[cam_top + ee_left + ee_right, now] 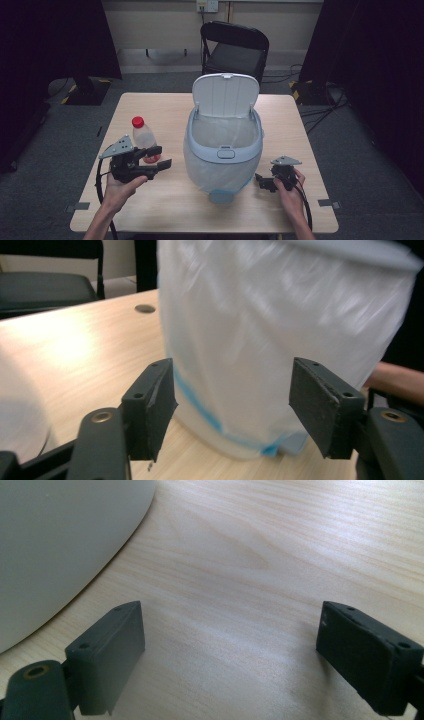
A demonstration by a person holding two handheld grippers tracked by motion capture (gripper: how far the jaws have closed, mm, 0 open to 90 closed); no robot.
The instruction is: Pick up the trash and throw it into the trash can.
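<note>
Both claws sit low over the worktop (165, 200), one on either side of the bin (224, 150), which serves as the marker for everything else. Left of the bin, the left claw (161, 157) is held in the person's left hand (120, 190) with its jaws spread wide and nothing between them; it points toward the bin's lower wall. In the left gripper view the same claw (232, 405) frames the bin's side (270, 340), which is wrapped in a thin white liner with a blue band near the base, and the jaws stand apart from that wall without touching it. A clear plastic bottle (143, 137) with a red cap stands upright just beside the left claw, on the side away from the person and well left of the bin. Right of the bin, the right claw (264, 183) rests near the bin's foot in the person's right hand (290, 192), again with jaws wide and empty. In the right gripper view that claw (230, 655) looks down on bare wood, with the bin's curved pale wall (60, 545) rising at the upper left. The bin's lid (226, 95) stands raised at the far rim, leaving the lined mouth uncovered. Beyond the bin, past the worktop's far edge, a black chair (235, 50) stands.
</note>
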